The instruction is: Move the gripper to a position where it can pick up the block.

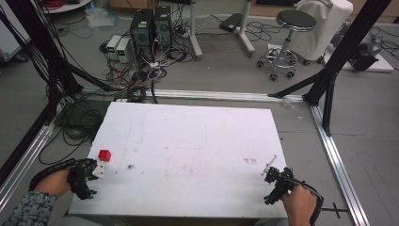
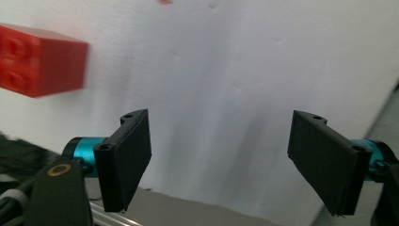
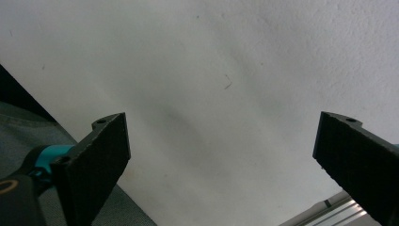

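A small red brick sits on the white table near its left edge. In the left gripper view the red brick lies ahead and to the left of the jaws, outside the gap. My left gripper rests at the table's front left, just below the brick; its jaws are open with nothing between them. My right gripper is at the front right corner, open over bare white tabletop.
Behind the table lie tangled cables and computer boxes on the floor, and a round stool farther right. Black frame posts and aluminium rails flank the table. Small brown marks dot the tabletop.
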Demonstrator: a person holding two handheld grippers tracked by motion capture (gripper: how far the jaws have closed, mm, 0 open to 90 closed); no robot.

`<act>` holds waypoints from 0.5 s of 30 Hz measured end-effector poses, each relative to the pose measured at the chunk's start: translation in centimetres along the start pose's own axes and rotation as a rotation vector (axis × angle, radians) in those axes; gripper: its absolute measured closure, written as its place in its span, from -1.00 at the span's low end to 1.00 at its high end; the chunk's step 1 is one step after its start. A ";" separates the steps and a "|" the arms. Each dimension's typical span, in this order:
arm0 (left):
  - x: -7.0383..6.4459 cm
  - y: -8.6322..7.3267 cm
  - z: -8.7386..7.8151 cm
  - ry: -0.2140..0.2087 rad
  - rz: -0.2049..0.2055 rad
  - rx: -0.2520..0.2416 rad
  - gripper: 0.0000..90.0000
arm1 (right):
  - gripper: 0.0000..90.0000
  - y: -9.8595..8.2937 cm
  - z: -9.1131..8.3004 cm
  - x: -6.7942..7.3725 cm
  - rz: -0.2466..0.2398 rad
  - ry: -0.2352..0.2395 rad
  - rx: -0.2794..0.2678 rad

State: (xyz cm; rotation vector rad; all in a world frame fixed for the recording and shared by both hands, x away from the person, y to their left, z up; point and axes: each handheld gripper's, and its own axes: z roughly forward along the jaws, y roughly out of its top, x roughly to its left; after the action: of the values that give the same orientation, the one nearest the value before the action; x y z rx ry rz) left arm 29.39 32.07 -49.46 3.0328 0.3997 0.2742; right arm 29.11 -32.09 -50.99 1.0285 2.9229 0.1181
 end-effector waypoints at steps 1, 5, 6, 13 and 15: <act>0.0 0.0 0.0 0.000 0.000 0.000 -0.50 | -0.92 0.0 0.0 0.0 0.000 0.000 0.000; 0.9 -0.1 -0.5 -0.005 0.017 0.007 -0.50 | -0.92 0.0 0.0 0.0 -0.003 -0.003 -0.001; 1.3 -0.1 -0.8 -0.003 0.026 0.007 -0.50 | -0.92 0.0 -0.1 0.0 -0.003 -0.002 -0.001; 2.8 -0.2 -1.7 -0.023 0.059 0.017 -0.50 | -0.92 0.1 0.0 0.0 -0.004 0.001 0.000; 3.2 -0.2 -1.9 -0.030 0.064 0.019 -0.50 | -0.92 0.1 0.0 0.0 -0.003 0.000 0.001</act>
State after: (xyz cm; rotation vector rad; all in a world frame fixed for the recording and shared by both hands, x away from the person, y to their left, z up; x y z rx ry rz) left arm 32.02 33.24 -47.03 3.0688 0.3047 0.2288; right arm 29.16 -31.97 -51.03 1.0235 2.9246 0.1172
